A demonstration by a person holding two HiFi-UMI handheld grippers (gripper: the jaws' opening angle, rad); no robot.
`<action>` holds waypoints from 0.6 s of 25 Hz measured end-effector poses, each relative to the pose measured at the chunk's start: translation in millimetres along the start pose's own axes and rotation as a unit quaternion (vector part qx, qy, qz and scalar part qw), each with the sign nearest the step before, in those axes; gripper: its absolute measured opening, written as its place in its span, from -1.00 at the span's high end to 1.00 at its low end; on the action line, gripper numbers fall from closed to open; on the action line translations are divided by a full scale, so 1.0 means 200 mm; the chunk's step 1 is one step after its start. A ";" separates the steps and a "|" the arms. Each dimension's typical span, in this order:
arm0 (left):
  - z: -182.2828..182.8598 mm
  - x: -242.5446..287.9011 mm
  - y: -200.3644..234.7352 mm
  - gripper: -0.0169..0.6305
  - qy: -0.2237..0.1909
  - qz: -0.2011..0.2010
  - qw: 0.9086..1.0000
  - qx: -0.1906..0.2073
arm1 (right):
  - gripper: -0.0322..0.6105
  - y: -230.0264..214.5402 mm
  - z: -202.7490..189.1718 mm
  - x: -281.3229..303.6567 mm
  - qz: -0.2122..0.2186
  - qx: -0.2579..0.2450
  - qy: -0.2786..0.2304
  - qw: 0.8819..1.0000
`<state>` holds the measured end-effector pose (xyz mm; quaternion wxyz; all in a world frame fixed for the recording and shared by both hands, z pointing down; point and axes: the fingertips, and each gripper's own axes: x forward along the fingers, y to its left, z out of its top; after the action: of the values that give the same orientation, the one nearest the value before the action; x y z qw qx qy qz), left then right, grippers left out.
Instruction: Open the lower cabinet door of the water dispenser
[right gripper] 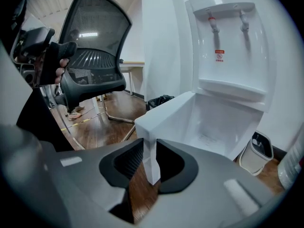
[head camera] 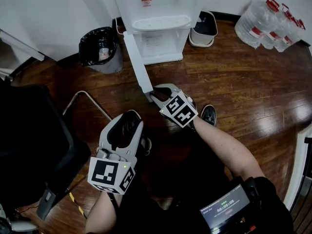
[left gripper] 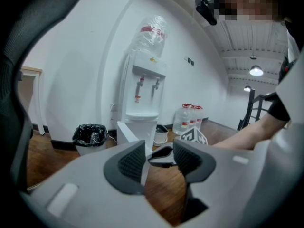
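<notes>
My left gripper (head camera: 127, 121) hangs back close to my body, jaws apart and nothing between them; it's the spare hand here. Ahead, my right gripper (head camera: 156, 94) is clamped on the free edge of the lower cabinet door (head camera: 138, 62), pinching the thin panel to steer its swing. The door stands wide off the water dispenser (head camera: 161, 21), its compartment (head camera: 157, 42) bared. Job looks nearly done.
</notes>
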<state>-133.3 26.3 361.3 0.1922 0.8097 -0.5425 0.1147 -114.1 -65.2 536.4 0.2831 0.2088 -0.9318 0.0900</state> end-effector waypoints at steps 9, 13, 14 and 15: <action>0.04 0.08 -0.08 0.32 -0.003 -0.013 1.000 0.012 | 0.67 -0.18 -0.08 -0.12 -0.039 0.006 0.009 0.999; 0.05 0.10 -0.09 0.32 0.001 -0.008 1.000 0.016 | 0.62 -0.21 -0.07 -0.17 -0.051 0.008 0.003 0.999; 0.05 0.10 -0.09 0.32 0.001 -0.008 1.000 0.016 | 0.54 -0.20 -0.06 -0.18 -0.053 0.007 -0.001 0.999; 0.05 0.11 -0.09 0.32 0.000 -0.008 1.000 0.017 | 0.43 -0.19 -0.04 -0.19 -0.056 0.006 -0.007 0.998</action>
<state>-107.9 10.7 357.5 0.1797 0.8170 -0.5341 0.1224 -65.2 -84.3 524.2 0.2801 0.2626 -0.9200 0.0787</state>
